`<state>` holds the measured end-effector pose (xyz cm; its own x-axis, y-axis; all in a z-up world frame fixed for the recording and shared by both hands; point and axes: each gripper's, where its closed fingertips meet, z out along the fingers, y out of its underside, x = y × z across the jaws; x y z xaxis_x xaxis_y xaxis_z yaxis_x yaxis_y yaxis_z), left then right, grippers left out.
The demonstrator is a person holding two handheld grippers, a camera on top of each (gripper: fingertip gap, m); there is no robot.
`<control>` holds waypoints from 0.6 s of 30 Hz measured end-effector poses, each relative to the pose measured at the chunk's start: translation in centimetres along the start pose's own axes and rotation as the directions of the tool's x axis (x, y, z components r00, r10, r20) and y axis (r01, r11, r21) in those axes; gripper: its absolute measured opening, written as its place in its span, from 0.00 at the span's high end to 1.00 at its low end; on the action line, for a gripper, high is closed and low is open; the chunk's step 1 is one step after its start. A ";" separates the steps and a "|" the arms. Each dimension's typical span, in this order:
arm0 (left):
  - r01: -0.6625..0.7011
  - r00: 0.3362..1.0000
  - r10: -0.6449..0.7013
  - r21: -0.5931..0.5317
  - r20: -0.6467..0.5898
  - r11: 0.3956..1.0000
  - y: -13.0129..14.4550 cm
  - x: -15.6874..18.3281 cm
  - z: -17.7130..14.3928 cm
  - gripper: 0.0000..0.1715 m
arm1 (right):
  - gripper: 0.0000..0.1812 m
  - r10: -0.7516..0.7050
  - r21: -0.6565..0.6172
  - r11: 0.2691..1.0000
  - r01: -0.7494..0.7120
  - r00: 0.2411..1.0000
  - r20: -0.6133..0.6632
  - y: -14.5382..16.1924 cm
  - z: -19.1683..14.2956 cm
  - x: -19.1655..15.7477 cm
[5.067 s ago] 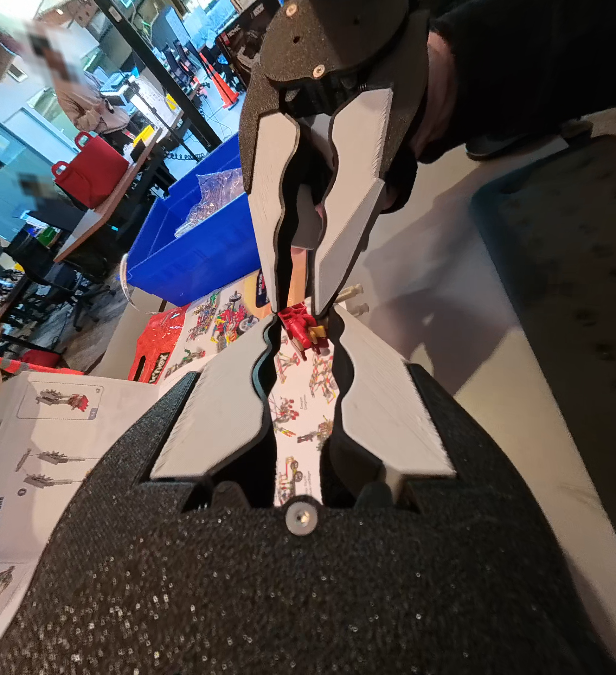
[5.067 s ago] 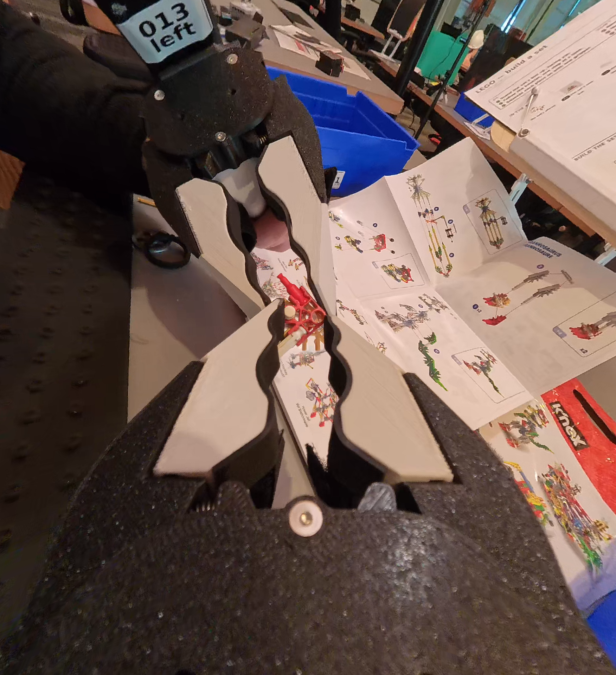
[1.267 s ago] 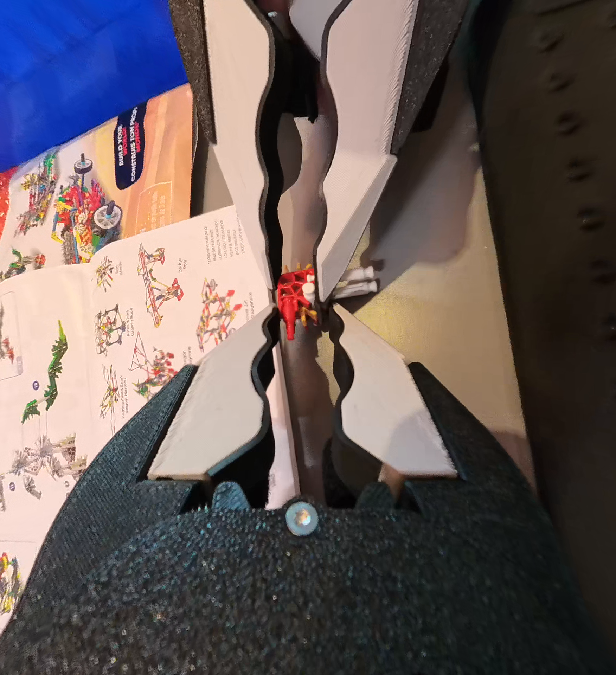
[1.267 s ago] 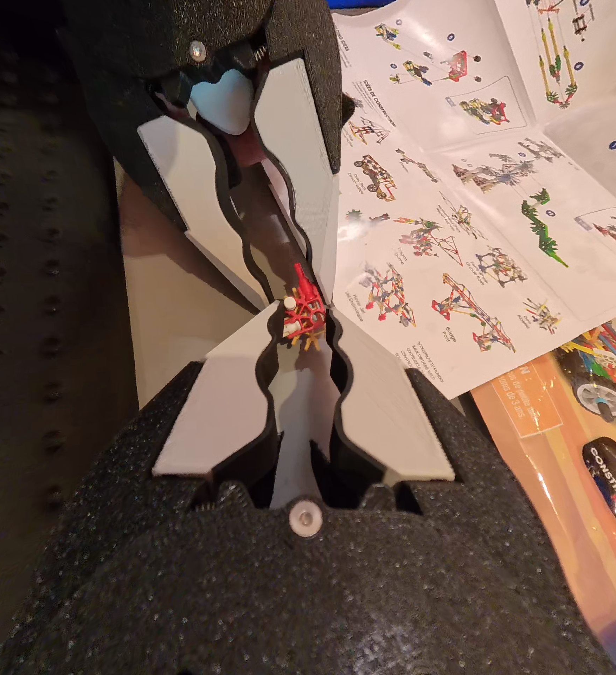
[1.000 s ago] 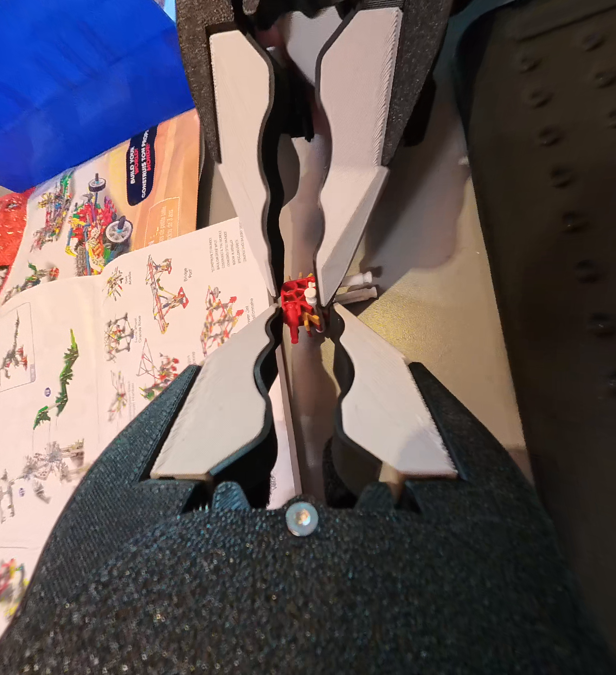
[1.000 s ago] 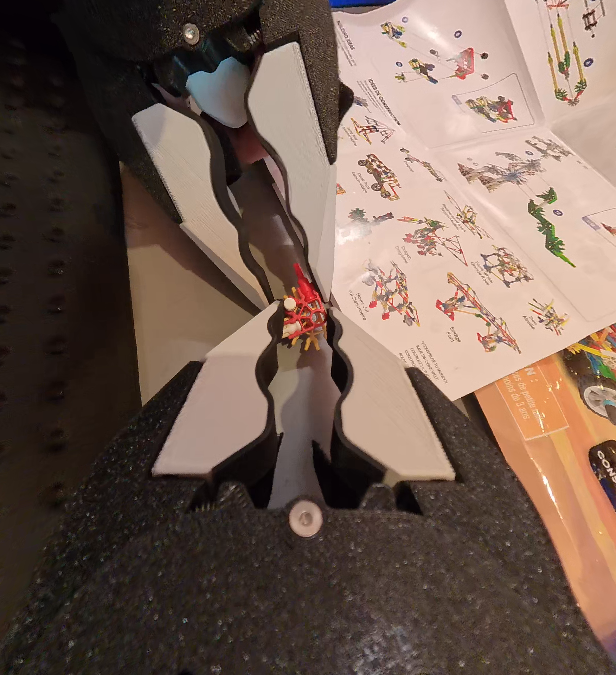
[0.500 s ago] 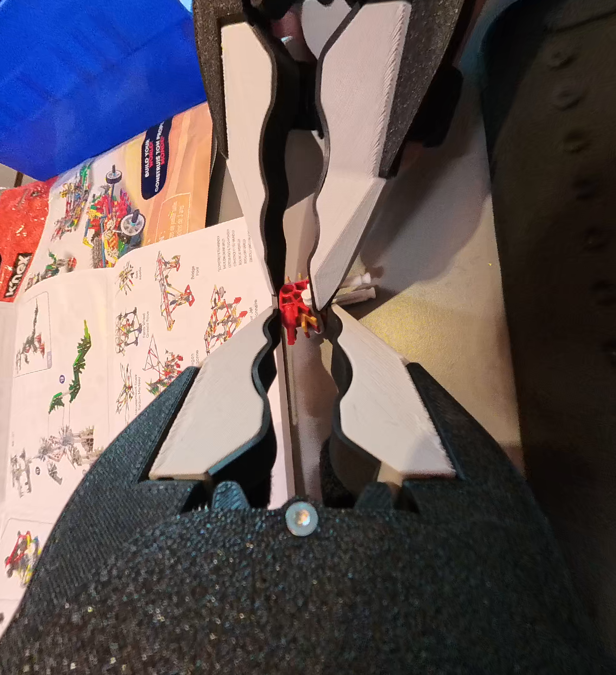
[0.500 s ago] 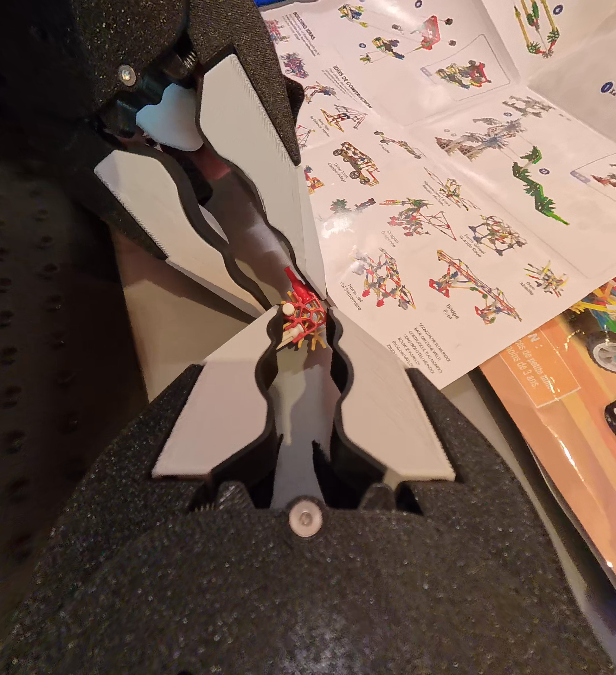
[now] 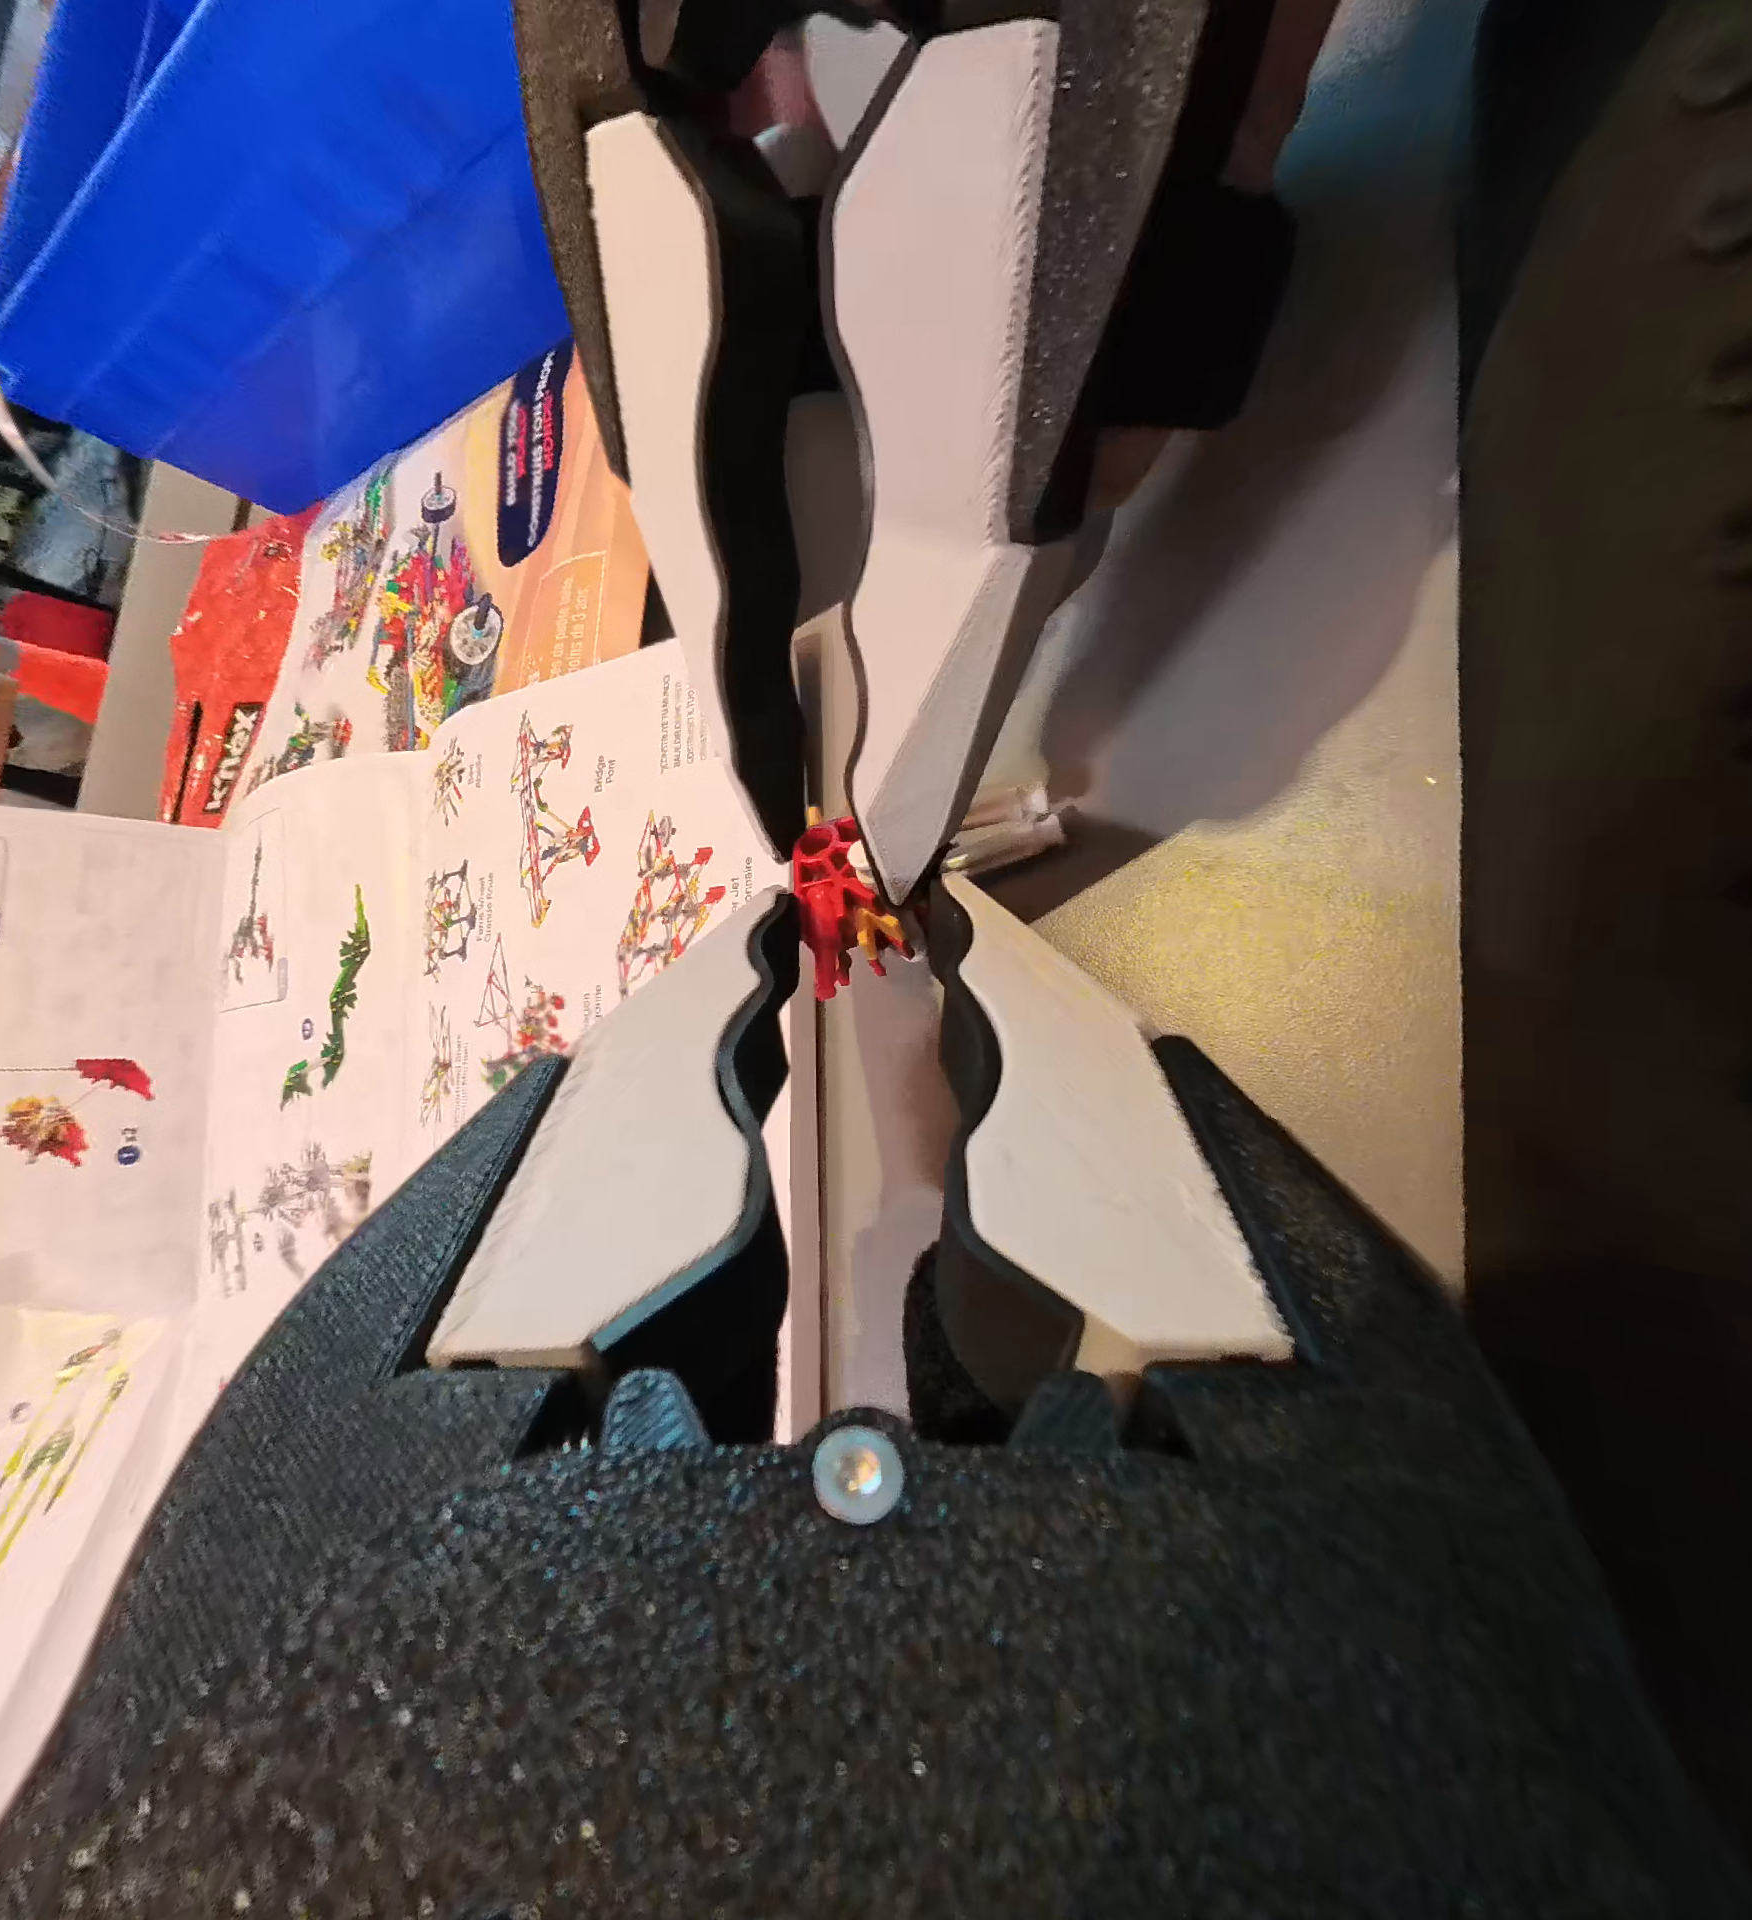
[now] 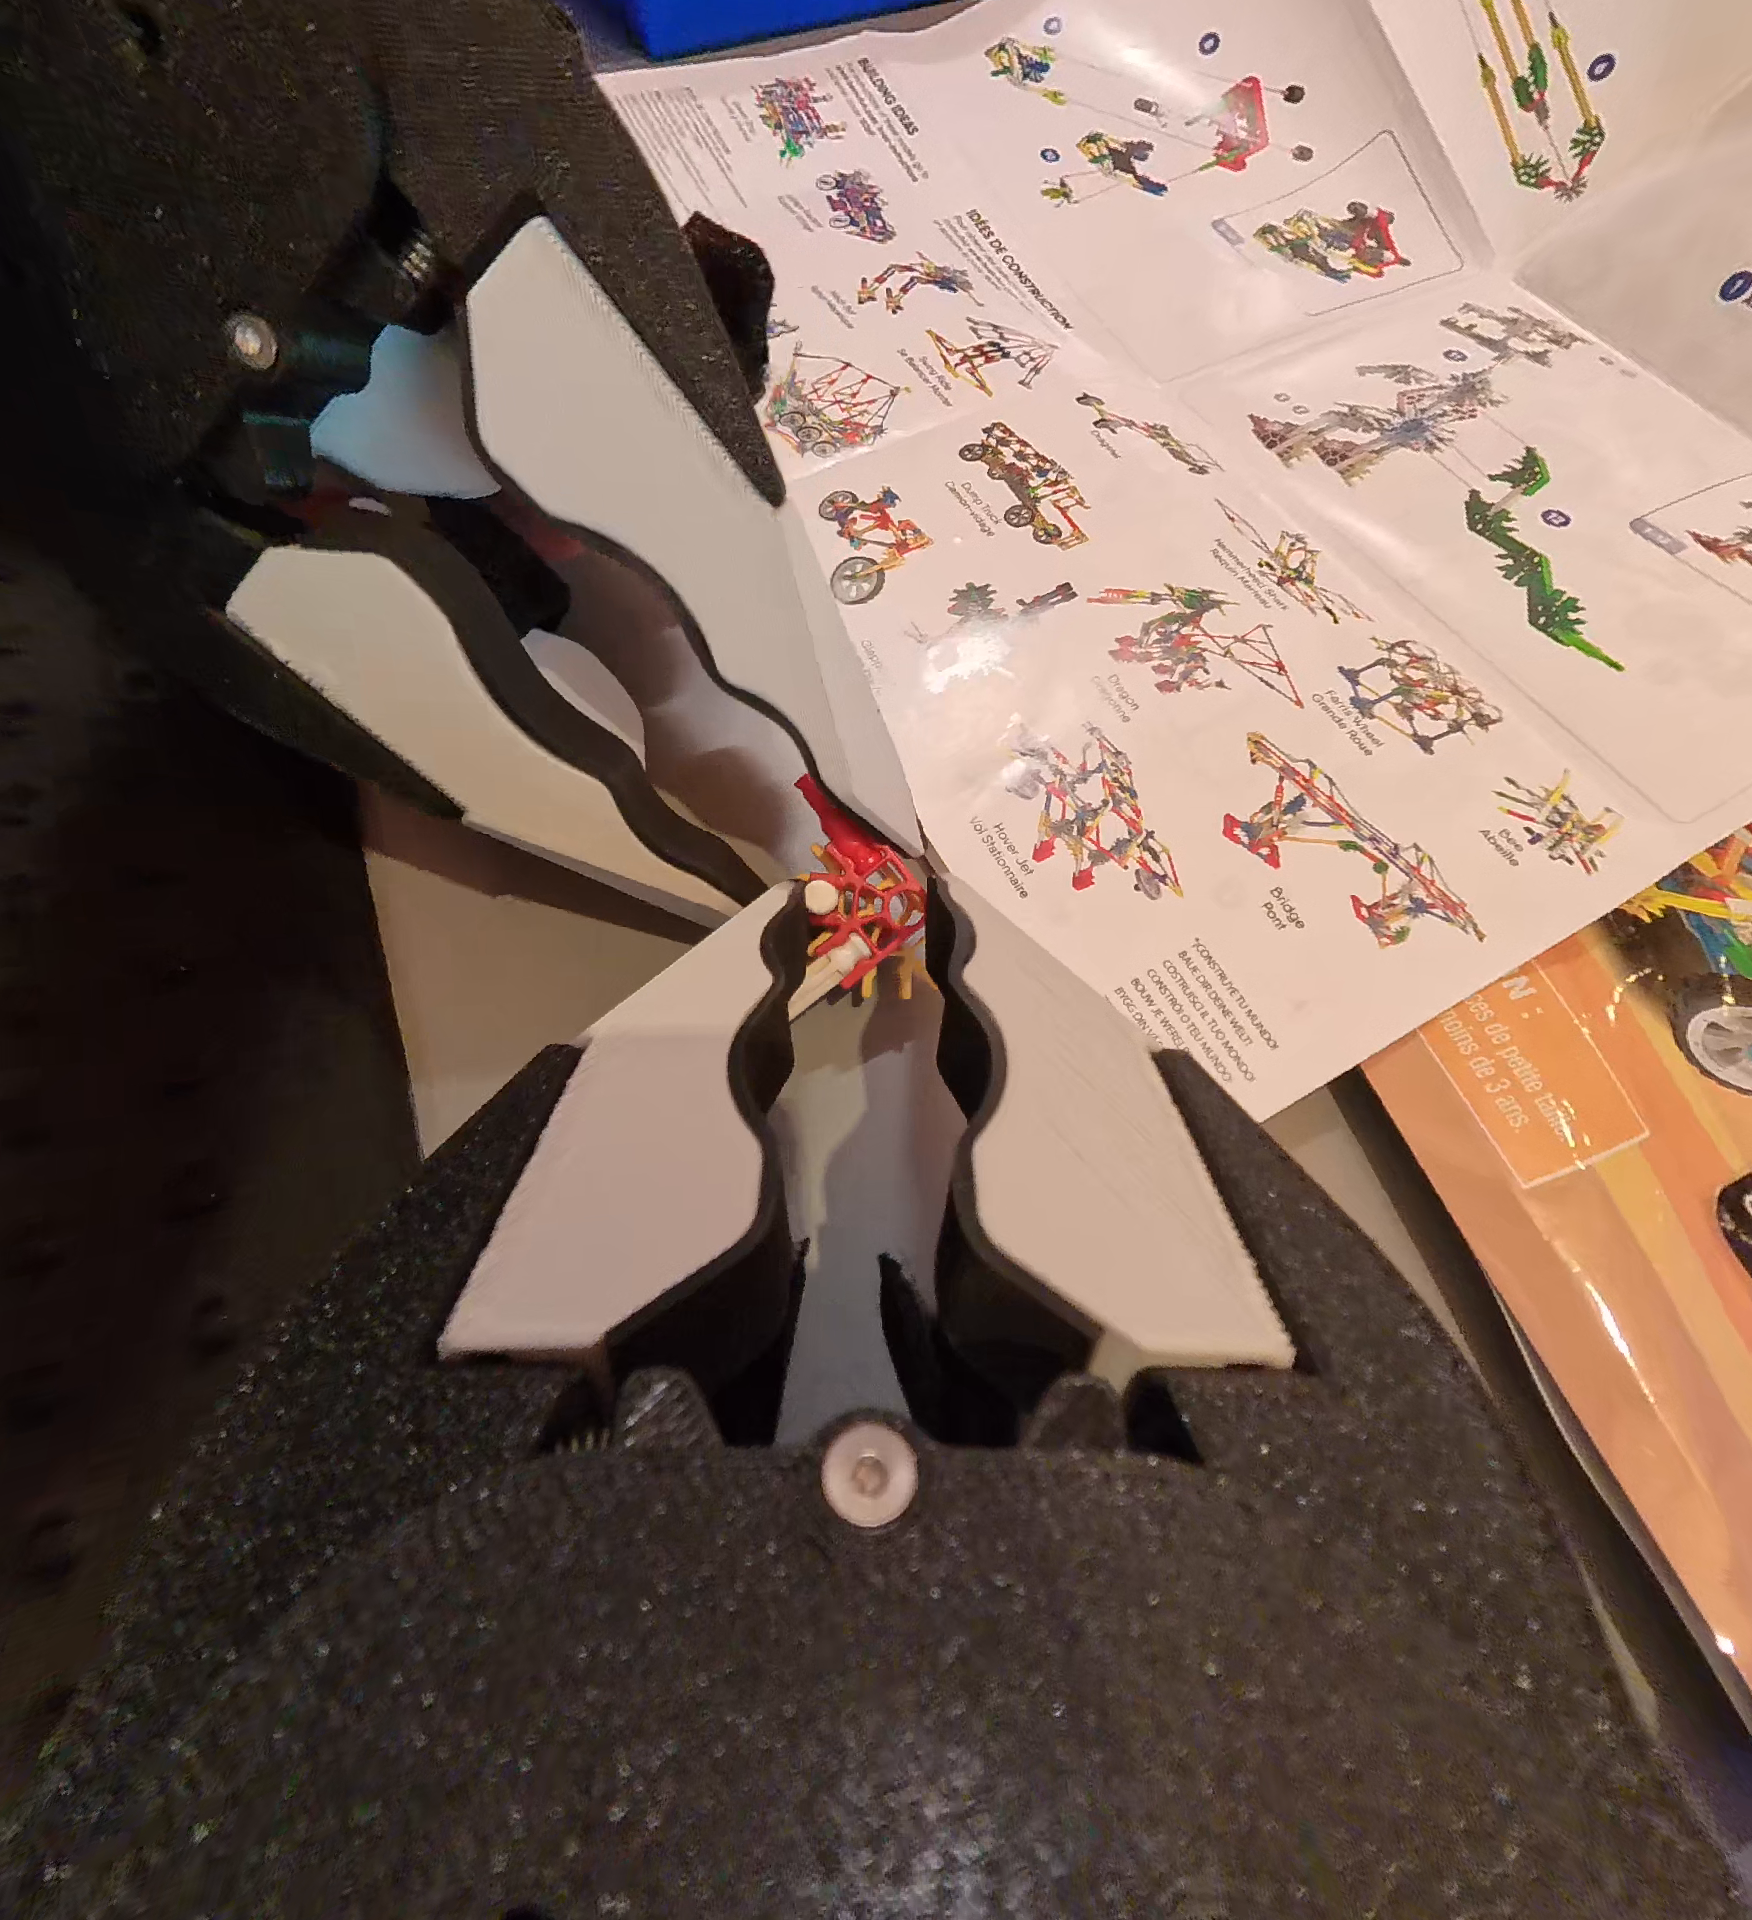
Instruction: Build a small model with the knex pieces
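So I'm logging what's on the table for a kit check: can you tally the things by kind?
Claws: 2, left claw and right claw, both pinching the toy piece
Small red toy piece with yellow and white bits: 1
Instruction sheet: 1
Orange toy pack: 1
Blue bin: 1
White rods: 2, blurred
Total: 8

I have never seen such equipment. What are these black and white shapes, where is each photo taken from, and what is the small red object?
They are two hand-held grippers, each carrying a camera that looks along its white fingers. In the left camera's picture the left gripper is below and the right gripper above; the other picture shows the reverse. Both pinch one small red toy assembly with a white rod. Under them lie a grey table, an unfolded instruction sheet, an orange package and a blue bin.
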<state>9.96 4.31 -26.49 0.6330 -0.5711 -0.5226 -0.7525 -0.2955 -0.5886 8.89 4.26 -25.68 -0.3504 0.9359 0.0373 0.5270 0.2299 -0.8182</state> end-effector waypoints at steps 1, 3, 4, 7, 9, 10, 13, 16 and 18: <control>0.000 1.000 0.000 -0.003 0.003 1.000 0.0 0.0 0.0 0.90 | 0.90 0.009 0.002 1.000 -0.009 1.000 0.011 0.0 0.0 0.0; -0.028 0.999 0.029 -0.020 0.035 0.999 -0.1 0.0 0.0 0.90 | 0.90 0.010 0.003 1.000 -0.011 1.000 0.018 0.0 0.0 0.0; -0.025 0.999 0.026 -0.025 0.048 0.999 -0.1 0.0 0.0 0.90 | 0.90 0.018 0.003 1.000 -0.018 1.000 0.025 0.0 0.0 0.0; -0.026 0.998 0.028 -0.036 0.062 0.999 0.0 0.0 0.1 0.90 | 0.90 0.020 0.003 1.000 -0.020 0.999 0.032 -0.1 0.2 0.0; -0.033 0.996 0.037 -0.046 0.077 0.998 -0.1 -0.1 0.1 0.90 | 0.90 0.025 0.003 1.000 -0.025 0.999 0.036 -0.2 0.2 0.1; -0.028 0.996 0.033 -0.054 0.085 0.998 -0.1 -0.1 0.2 0.90 | 0.90 0.026 0.003 1.000 -0.026 0.999 0.037 -0.2 0.2 0.1; -0.016 0.995 0.022 -0.064 0.097 0.998 -0.1 -0.1 0.2 0.91 | 0.91 0.028 0.006 1.000 -0.029 0.999 0.043 -0.2 0.3 0.1; 0.021 0.997 -0.017 -0.054 0.074 0.998 0.3 -0.3 0.2 0.89 | 0.91 0.023 0.000 1.000 -0.023 0.999 0.049 -0.1 0.4 0.0; 0.070 0.997 -0.068 -0.035 0.045 0.997 0.2 -0.2 0.3 0.88 | 0.89 0.005 -0.007 1.000 -0.005 0.999 0.042 0.0 0.2 0.0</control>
<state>9.71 4.60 -26.67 0.6905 -0.5144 -0.5086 -0.7123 -0.3611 -0.6019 8.77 4.27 -25.80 -0.3795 0.9251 0.0091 0.5345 0.2273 -0.8140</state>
